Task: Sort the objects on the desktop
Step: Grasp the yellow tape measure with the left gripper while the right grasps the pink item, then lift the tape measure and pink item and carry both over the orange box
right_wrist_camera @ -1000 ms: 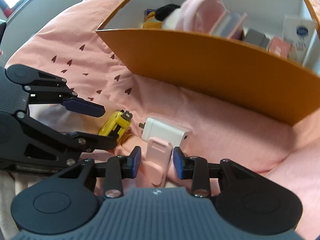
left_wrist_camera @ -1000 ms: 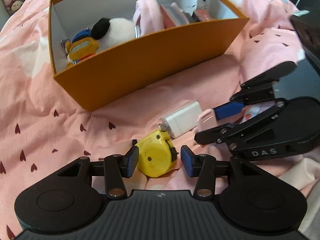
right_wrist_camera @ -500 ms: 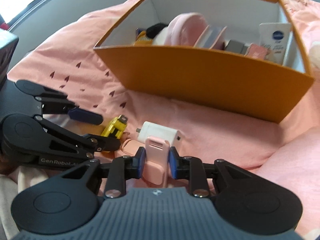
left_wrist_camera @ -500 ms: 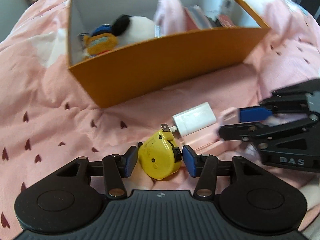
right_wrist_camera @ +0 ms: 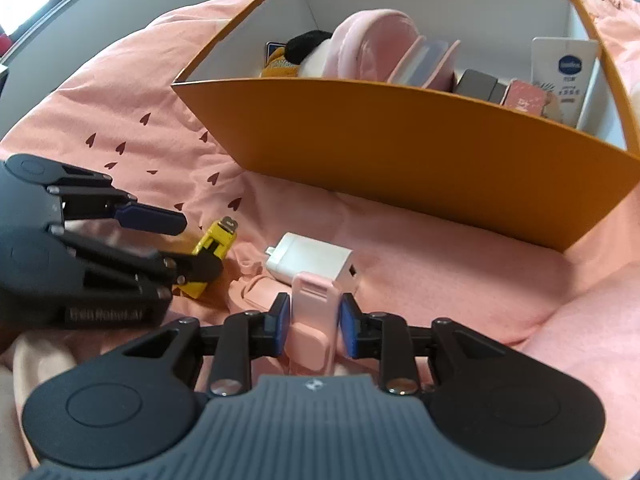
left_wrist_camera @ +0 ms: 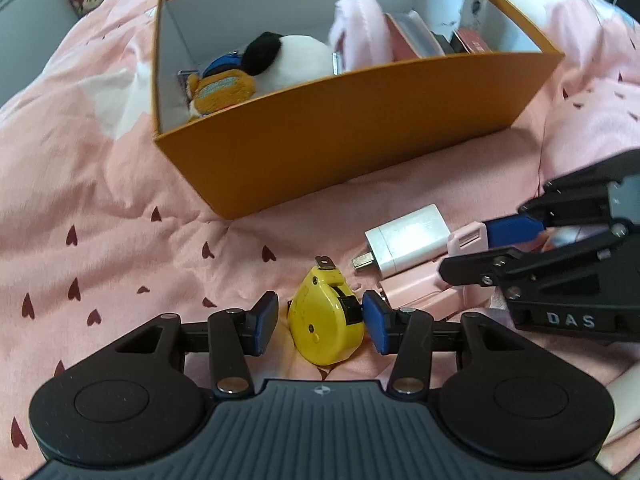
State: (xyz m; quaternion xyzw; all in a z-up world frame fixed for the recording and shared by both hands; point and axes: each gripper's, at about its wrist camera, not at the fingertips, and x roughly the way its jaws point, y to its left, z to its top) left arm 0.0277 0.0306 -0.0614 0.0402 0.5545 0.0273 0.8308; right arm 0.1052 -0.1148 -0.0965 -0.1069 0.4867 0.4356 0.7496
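Observation:
A yellow tape measure (left_wrist_camera: pixel 324 320) (right_wrist_camera: pixel 212 248) lies on the pink bedspread between the blue pads of my left gripper (left_wrist_camera: pixel 320 322) (right_wrist_camera: pixel 196 244). The right pad meets its black button, while a small gap shows at the left pad. My right gripper (right_wrist_camera: pixel 314 322) (left_wrist_camera: pixel 470 250) holds a pink plastic clip (right_wrist_camera: pixel 314 312) (left_wrist_camera: pixel 466 238) between its pads, and its jaws are opening slightly. A white charger (left_wrist_camera: pixel 408 240) (right_wrist_camera: pixel 316 258) lies just beyond the clip. The orange box (left_wrist_camera: pixel 360 128) (right_wrist_camera: pixel 400 144) stands behind.
The box holds a panda plush (left_wrist_camera: pixel 296 60), an orange plush (left_wrist_camera: pixel 220 90), a pink pouch (left_wrist_camera: pixel 360 36) and several cards and small packs. A flat pink case (left_wrist_camera: pixel 416 284) lies under the clip. The heart-patterned bedspread (left_wrist_camera: pixel 100 240) is rumpled at the right.
My right jaws closed in on the pink clip, which earlier lay loose between them. My left gripper tilted up a little, its pads still either side of the tape measure.

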